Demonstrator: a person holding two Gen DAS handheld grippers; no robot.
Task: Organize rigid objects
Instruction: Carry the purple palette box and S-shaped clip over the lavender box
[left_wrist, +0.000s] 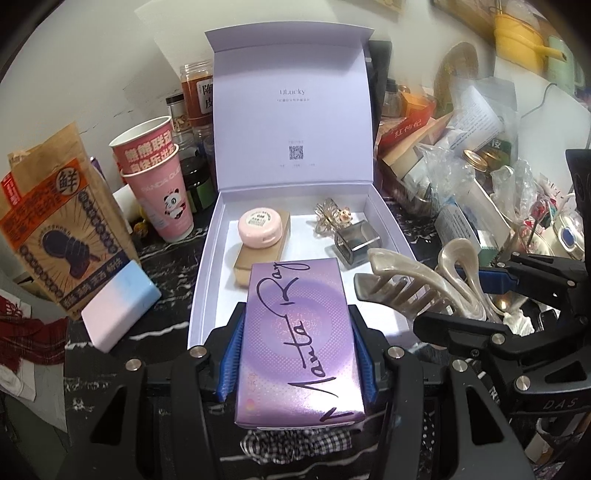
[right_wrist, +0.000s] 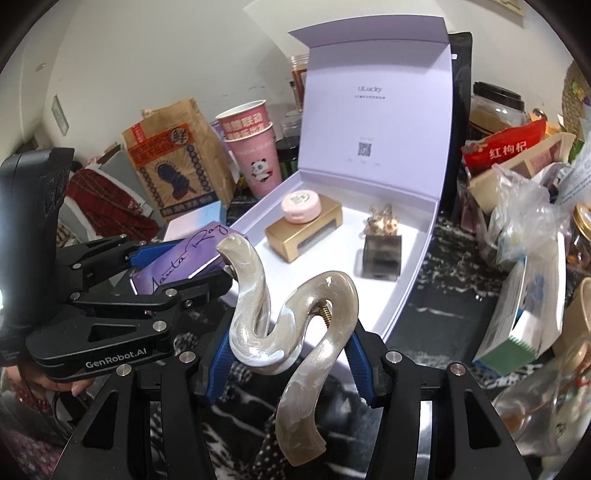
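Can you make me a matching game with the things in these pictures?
Things:
1. purple box
2. hair claw
3. pink round case
4. pink panda cup

Places:
A. on the gold box
B. in the left gripper
C. outside the white gift box, at its left
D. in the right gripper

Pairs: 1-B, 2-D, 3-A, 4-C

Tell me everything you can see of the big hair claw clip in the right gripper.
The hair claw clip is large, glossy pearly beige, plastic-looking, with wavy S-shaped arms, a brass-coloured spring at the hinge and a row of long teeth. The right gripper holds it off the counter, blue pads pressing both sides, just in front of the open white box.
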